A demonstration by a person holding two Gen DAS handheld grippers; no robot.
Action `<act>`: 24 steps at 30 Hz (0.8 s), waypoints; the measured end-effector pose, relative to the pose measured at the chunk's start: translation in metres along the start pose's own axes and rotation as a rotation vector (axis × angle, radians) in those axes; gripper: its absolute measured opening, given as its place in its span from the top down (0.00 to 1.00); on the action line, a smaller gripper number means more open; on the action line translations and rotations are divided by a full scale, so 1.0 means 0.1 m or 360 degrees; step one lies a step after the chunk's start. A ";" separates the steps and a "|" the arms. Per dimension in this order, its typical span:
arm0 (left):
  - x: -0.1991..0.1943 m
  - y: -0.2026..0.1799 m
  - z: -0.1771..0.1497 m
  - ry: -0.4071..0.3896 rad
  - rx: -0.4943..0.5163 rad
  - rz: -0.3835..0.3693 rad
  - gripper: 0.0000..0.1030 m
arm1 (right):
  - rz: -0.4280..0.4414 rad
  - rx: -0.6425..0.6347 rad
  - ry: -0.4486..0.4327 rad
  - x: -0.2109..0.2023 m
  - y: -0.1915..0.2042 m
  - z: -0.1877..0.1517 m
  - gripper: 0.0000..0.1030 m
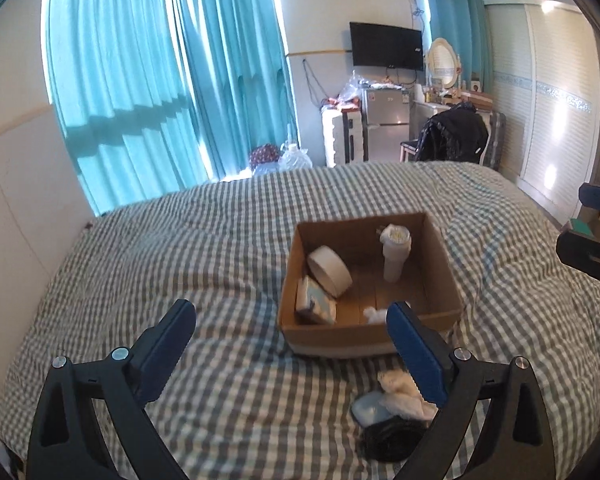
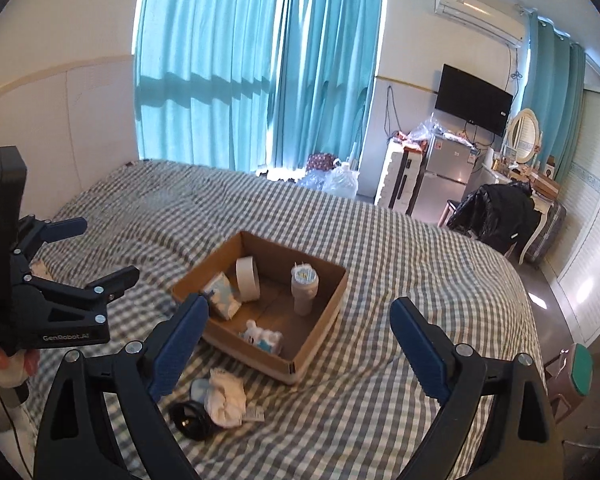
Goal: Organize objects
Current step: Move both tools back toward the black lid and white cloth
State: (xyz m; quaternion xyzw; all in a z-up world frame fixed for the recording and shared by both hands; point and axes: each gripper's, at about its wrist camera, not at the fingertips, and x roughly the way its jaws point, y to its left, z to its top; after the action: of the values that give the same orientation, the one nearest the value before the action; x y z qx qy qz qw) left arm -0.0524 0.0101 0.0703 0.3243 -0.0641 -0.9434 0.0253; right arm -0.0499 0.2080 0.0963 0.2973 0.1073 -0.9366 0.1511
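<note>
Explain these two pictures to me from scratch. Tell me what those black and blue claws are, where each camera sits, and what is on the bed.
No robot here: a person holds a two-fingered clamp in each hand, each with its own camera looking along the fingers. One picture looks out over the left gripper, the other over the right gripper. Both are open and empty. On the checked bedspread stands a cardboard box holding a tape roll, a cotton swab jar and small packets. Nearer lie a white cloth and a black cable.
</note>
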 end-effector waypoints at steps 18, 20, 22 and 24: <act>0.82 -0.47 -1.26 0.0455 0.0045 -0.0130 0.04 | 0.0135 0.0092 0.0400 1.07 0.01 -0.97 0.10; 0.81 -0.41 -1.30 0.0475 0.0007 -0.0179 0.04 | 0.0138 0.0112 0.0418 1.11 0.01 -0.99 0.10; 0.81 -0.41 -1.38 0.0516 0.0014 -0.0205 0.04 | 0.0146 0.0129 0.0416 1.11 0.01 -0.99 0.10; 0.79 -0.46 -1.43 0.0513 0.0072 -0.0197 0.04 | 0.0141 0.0137 0.0421 1.12 -0.01 -0.99 0.10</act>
State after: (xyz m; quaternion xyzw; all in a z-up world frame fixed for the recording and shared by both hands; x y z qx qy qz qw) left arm -0.0265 0.0335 -0.0959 0.4753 -0.0602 -0.8773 -0.0302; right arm -0.0852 0.2129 -0.0492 0.4287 0.0728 -0.8855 0.1640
